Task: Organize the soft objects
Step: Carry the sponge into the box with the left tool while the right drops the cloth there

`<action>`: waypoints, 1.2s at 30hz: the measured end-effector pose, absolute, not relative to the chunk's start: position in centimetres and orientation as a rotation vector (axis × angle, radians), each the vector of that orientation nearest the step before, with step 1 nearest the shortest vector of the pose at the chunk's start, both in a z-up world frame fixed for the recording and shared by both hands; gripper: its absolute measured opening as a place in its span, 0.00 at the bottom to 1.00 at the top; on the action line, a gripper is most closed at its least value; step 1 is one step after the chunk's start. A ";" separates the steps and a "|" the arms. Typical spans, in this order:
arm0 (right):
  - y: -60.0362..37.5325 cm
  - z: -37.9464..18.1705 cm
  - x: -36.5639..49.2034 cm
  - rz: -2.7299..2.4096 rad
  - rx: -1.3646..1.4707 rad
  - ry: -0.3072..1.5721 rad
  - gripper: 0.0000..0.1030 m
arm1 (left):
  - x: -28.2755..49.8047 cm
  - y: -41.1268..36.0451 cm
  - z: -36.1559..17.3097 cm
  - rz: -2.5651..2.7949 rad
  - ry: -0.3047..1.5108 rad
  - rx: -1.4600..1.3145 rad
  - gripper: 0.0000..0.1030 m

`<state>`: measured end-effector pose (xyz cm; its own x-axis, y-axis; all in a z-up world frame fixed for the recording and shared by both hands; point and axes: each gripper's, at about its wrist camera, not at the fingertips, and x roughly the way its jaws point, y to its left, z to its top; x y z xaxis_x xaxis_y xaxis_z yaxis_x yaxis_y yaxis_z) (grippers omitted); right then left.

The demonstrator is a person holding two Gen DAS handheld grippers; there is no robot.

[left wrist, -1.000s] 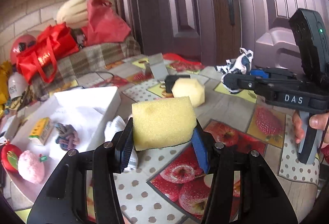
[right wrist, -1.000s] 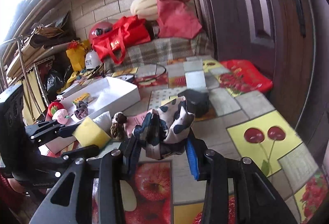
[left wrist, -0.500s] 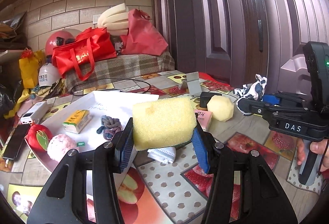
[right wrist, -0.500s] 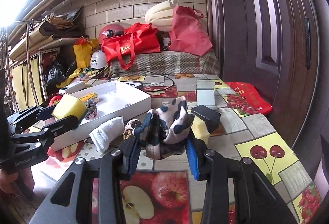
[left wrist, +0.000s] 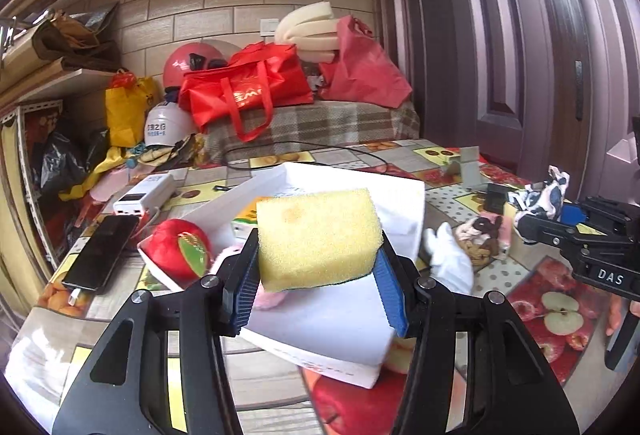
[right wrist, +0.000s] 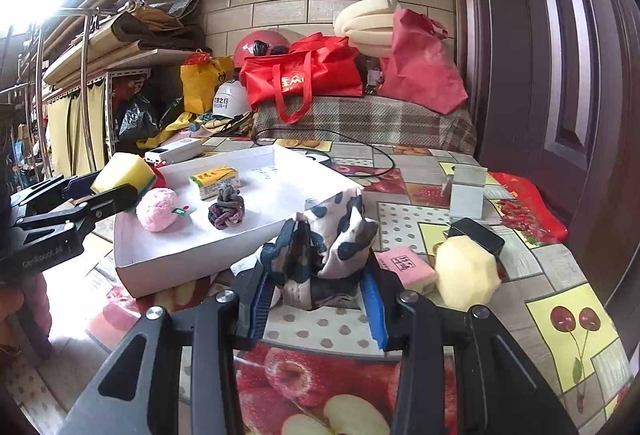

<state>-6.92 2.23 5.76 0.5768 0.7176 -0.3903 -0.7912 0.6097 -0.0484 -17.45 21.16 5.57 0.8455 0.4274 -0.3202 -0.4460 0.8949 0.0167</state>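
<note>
Since a second ago you have carried the yellow sponge [left wrist: 318,237] off the open tabletop [left wrist: 532,299] to a spot over the near edge of the white tray [left wrist: 352,351]. From the left wrist, your left gripper [left wrist: 316,285] is clamped on the sponge, level and pointed across the tray, with the red plush apple [left wrist: 180,249] at its left rim. The white glove [left wrist: 450,259] and brown plush [left wrist: 480,235] wait outside.

From the right wrist, your right gripper [right wrist: 316,301] pinches the cow-print cloth [right wrist: 324,251] just short of the tray's wall [right wrist: 192,267]. Inside lie a pink plush ball [right wrist: 158,209], knotted hair tie [right wrist: 227,211] and tissue pack [right wrist: 215,181]. The pale foam block [right wrist: 466,275] and pink pad [right wrist: 404,263] are left, so I judge you about halfway.
</note>
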 end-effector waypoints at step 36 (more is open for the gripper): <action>19.6 4.8 -4.4 0.942 -0.290 0.468 0.39 | -11.1 31.1 5.0 0.579 0.389 -0.198 0.52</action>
